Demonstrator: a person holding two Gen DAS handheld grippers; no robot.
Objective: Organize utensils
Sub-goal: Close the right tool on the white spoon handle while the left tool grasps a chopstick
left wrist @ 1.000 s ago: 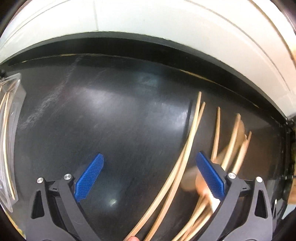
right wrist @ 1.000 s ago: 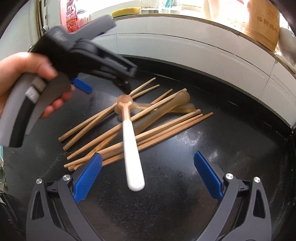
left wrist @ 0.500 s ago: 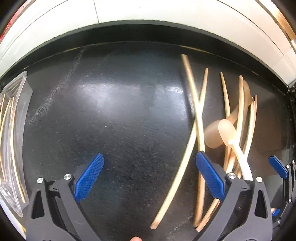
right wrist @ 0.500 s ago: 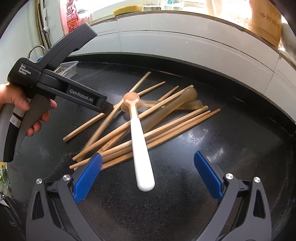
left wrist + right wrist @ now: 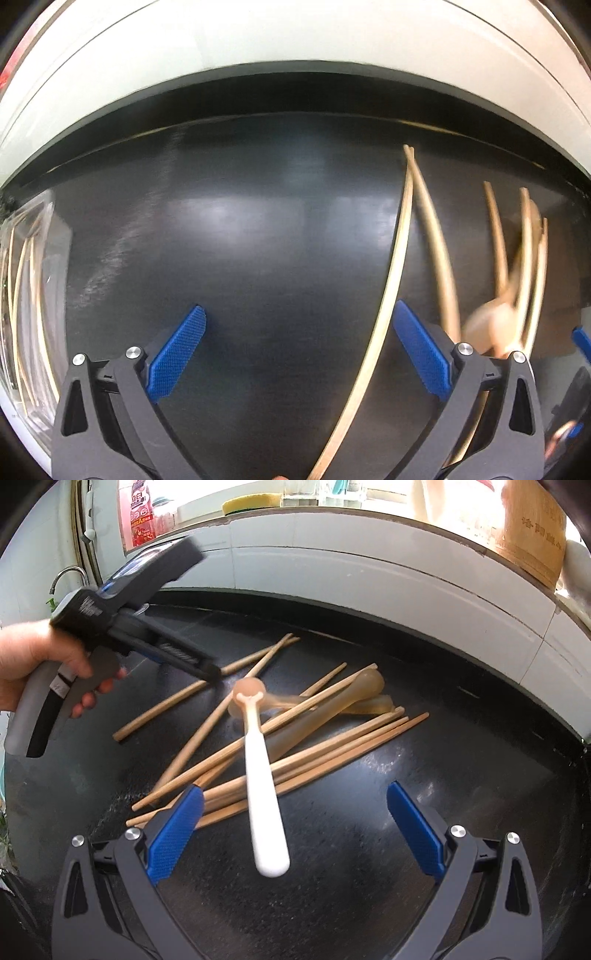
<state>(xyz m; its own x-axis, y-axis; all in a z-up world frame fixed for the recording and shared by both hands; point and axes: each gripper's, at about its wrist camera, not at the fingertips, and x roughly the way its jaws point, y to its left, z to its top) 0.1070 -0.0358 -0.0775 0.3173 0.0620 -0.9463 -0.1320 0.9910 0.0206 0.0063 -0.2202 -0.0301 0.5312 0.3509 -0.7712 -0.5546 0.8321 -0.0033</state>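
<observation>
- Left gripper [image 5: 297, 349]: jaws wide apart, clamped on nothing. A single chopstick [image 5: 388, 291] runs up between them, close to the right blue pad, from the bottom edge of the frame toward the upper right.
- Right gripper [image 5: 295, 832]: jaws also wide apart and holding nothing; the white end of the spoon [image 5: 264, 775] lies between the pads, touching neither.
- Open room, left wrist view: the dark bench [image 5: 258, 240] is bare through the centre and left. It ends at a white tiled wall [image 5: 295, 33] across the top.
- At the left edge of that view stands a clear plastic tray [image 5: 29, 295] with thin sticks lying lengthwise inside.
- Open room, right wrist view: bare bench lies to the lower right of the pile and below the spoon's handle.
- The chopstick pile [image 5: 303, 746] sits mid-frame; most sticks run lower left to upper right, and two cross toward the upper centre.
- The spoon's long axis runs nearly bottom to top, bowl toward the upper frame, resting across the sticks.
- A translucent tan spoon [image 5: 332, 709] lies under the sticks, pointing to the upper right.
- Only the right wrist view shows the person's hand [image 5: 44, 664] squeezing the left gripper's handle at the frame's left. It also shows a tap [image 5: 68, 576] and a red bottle [image 5: 142, 520] beyond the wall.
- Only the left wrist view shows the tray; there the pile is blurred at the right.
</observation>
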